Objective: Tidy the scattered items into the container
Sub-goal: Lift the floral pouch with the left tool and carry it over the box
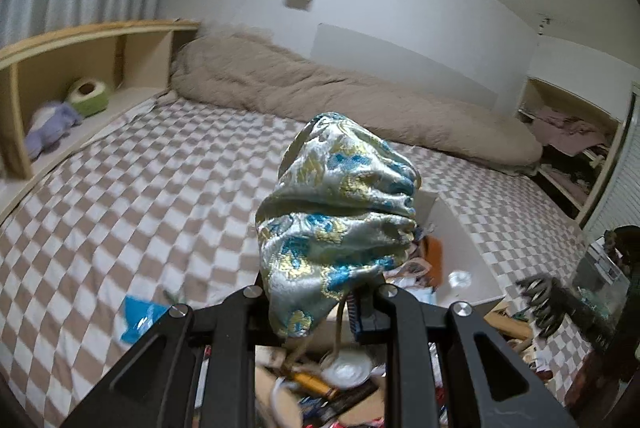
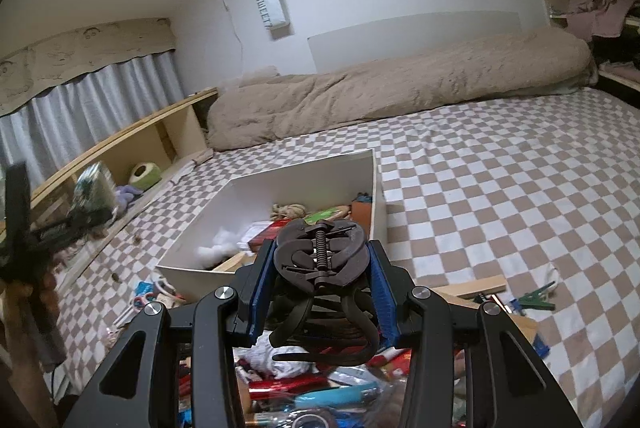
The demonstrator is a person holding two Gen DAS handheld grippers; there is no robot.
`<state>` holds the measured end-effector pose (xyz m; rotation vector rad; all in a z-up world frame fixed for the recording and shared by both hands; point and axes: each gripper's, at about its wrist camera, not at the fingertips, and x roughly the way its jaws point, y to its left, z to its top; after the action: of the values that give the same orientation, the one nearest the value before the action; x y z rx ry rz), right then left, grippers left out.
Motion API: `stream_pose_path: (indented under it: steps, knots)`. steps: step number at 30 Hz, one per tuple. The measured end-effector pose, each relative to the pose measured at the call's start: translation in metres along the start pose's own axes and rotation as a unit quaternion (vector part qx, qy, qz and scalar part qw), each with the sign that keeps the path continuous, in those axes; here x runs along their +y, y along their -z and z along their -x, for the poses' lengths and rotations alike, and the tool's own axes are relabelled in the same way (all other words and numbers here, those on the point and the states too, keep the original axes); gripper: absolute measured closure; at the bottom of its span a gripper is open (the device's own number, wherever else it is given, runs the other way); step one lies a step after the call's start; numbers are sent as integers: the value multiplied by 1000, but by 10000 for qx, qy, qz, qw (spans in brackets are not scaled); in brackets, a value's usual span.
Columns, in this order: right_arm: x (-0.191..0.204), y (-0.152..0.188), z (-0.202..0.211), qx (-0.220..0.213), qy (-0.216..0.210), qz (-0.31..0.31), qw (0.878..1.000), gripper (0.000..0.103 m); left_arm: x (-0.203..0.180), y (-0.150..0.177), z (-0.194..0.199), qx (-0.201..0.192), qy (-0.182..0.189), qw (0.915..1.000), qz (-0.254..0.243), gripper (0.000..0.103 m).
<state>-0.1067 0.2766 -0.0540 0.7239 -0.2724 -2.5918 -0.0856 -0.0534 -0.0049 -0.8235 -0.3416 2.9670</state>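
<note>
Gripping a brocade drawstring pouch [image 1: 336, 211], the left tongs [image 1: 320, 312] are closed tight on its lower end; pouch stands up at frame centre in the left wrist view, silver-green with blue and gold pattern, cords dangling below between the arms. Behind it to the right, part of the white container [image 1: 468, 248], mostly hidden by the pouch. Blue packet [image 1: 140, 320] lies on the checkered bed cover [image 1: 140, 187] at lower left. Clutter pile along the bottom edge, blurred, items hard to tell apart. Dark claw clip [image 1: 548, 308] visible at right edge of that view, blurred.

Right wrist view: right tongs [image 2: 320, 268] clamped on a dark brown claw hair clip [image 2: 320, 256], spring on top, teeth pointing down toward the lower frame; blue pads press both sides of it. White container [image 2: 200, 268] sits on the bed just behind the clip, centre frame, open top, already holding odds and ends: rope bundle, white fluff, red and green packs, orange thing at its right wall. Scattered items in front of the container across the bottom of the frame; wooden strip [image 2: 476, 286] and green clip [image 2: 536, 300] at lower right on the cover. Rolled beige duvet [image 2: 380, 95] along the far wall. Shelf [image 2: 120, 147] at left with green and purple soft toys. Left edge: the other gripper and pouch, blurred.
</note>
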Motion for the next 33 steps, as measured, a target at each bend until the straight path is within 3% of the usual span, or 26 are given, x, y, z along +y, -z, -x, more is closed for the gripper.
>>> stream_pose_path:
  steps: [8,17,22,25,29,33]
  knots:
    - [10,2,-2,83,-188,100,9997,58,-42,-30,-44,285,424,9980,-384,81]
    - [10,1,0,71,-349,101,9993,58,-66,-51,-134,763,98,9940,-779,81]
    - [8,-2,2,34,-362,67,9993,58,-53,-57,-184,1120,-491,9903,-657,81]
    - [2,-3,2,6,-318,-2,9995,58,-43,-54,-206,1394,-966,9839,-555,81]
    - [-5,-3,4,-24,-230,-121,9997,58,-33,-46,-226,1641,-1503,9722,-730,81]
    - [-7,-4,7,-62,-191,-149,9997,58,-36,-36,-235,1645,-1756,9648,-1063,81]
